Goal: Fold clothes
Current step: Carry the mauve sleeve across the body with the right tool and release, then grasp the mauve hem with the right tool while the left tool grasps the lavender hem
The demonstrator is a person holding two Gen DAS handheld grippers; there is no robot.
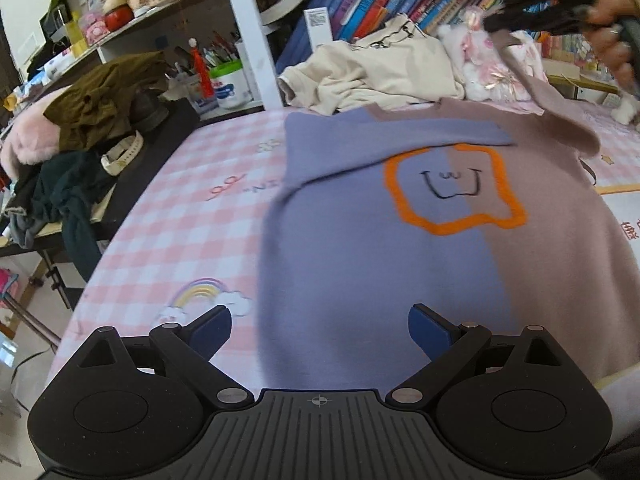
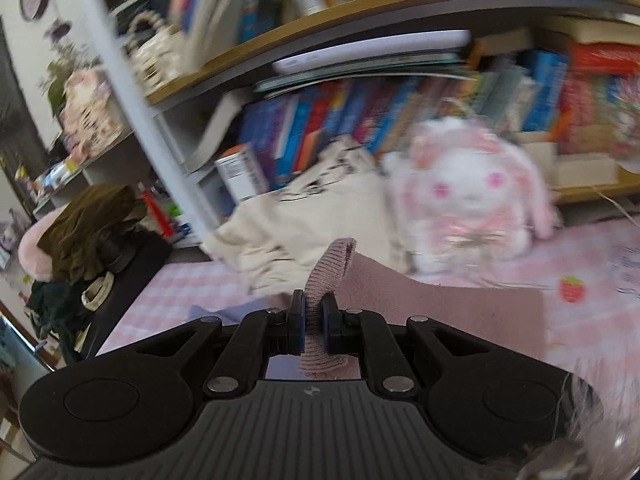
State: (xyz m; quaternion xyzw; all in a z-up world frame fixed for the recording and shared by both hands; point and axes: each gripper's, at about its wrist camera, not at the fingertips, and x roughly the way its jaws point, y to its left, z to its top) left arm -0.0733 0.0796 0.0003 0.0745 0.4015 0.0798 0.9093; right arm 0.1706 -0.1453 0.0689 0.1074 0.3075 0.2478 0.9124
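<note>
A half lavender, half mauve sweater (image 1: 440, 248) with an orange outlined face lies spread on the pink checked bed sheet (image 1: 180, 220). Its lavender sleeve (image 1: 380, 144) is folded across the chest. My left gripper (image 1: 320, 330) hangs open above the sweater's hem, nothing between its blue pads. My right gripper (image 2: 313, 320) is shut on the ribbed cuff (image 2: 332, 264) of the mauve sleeve (image 2: 432, 304), lifted over the bed. In the left wrist view the right gripper (image 1: 496, 26) shows at the top right, held by a hand, with the mauve sleeve (image 1: 560, 108) trailing down from it.
A cream garment (image 1: 380, 72) and a white and pink plush rabbit (image 2: 468, 196) lie at the back of the bed, in front of a bookshelf (image 1: 400, 4). At the left a dark side table (image 1: 132, 176) carries an olive garment (image 1: 104, 96) and dark clothes.
</note>
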